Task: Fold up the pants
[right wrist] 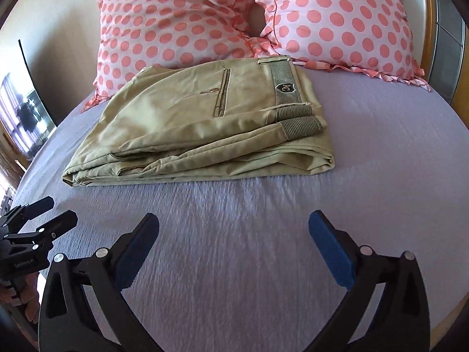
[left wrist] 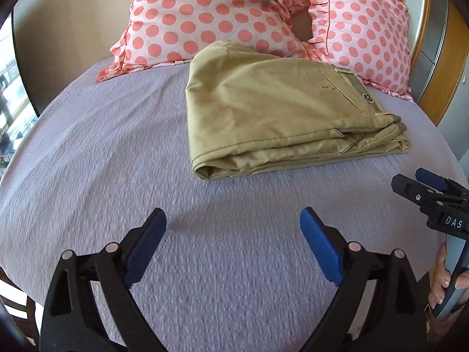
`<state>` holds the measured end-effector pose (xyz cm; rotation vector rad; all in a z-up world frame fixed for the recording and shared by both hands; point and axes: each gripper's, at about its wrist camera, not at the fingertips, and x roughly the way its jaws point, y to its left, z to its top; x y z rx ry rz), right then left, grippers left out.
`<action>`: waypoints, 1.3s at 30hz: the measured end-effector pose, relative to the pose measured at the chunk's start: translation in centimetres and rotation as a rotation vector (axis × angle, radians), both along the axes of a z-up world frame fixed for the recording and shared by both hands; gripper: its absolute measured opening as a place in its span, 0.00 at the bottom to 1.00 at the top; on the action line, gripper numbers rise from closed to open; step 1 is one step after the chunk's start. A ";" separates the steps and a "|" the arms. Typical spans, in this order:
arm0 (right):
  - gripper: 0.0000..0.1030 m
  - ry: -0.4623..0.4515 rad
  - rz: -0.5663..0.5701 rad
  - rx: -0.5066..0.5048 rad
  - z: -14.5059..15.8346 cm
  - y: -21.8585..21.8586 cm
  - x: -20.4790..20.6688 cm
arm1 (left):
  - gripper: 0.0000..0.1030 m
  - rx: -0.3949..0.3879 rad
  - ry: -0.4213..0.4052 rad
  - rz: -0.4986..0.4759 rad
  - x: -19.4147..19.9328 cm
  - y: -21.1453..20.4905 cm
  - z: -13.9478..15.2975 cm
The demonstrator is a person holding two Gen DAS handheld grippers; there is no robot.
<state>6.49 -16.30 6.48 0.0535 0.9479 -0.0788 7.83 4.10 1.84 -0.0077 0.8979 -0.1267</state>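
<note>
Khaki pants (left wrist: 281, 111) lie folded into a compact stack on the lilac bed sheet (left wrist: 117, 152), waistband and logo patch to the right; they also show in the right wrist view (right wrist: 199, 129). My left gripper (left wrist: 233, 220) is open and empty, hovering over bare sheet in front of the pants. My right gripper (right wrist: 234, 223) is open and empty, also in front of the pants, apart from them. The right gripper shows at the right edge of the left wrist view (left wrist: 410, 182); the left gripper shows at the left edge of the right wrist view (right wrist: 49, 211).
Two pink polka-dot pillows (left wrist: 205, 14) (right wrist: 346, 20) lean at the head of the bed just behind the pants. A wooden frame (left wrist: 439, 67) stands at the right. A dark screen (right wrist: 26, 111) stands at the left past the bed edge.
</note>
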 end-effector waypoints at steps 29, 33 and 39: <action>0.99 -0.013 -0.028 -0.127 -1.0 1.6 -0.7 | 0.98 0.062 -0.113 0.026 -1.3 -0.4 -0.8; 0.99 -0.013 -0.028 -0.127 -1.0 1.6 -0.7 | 0.98 0.060 -0.112 0.026 -1.3 -0.4 -0.8; 0.99 -0.014 -0.028 -0.127 -1.0 1.6 -0.7 | 0.98 0.060 -0.111 0.025 -1.3 -0.4 -0.8</action>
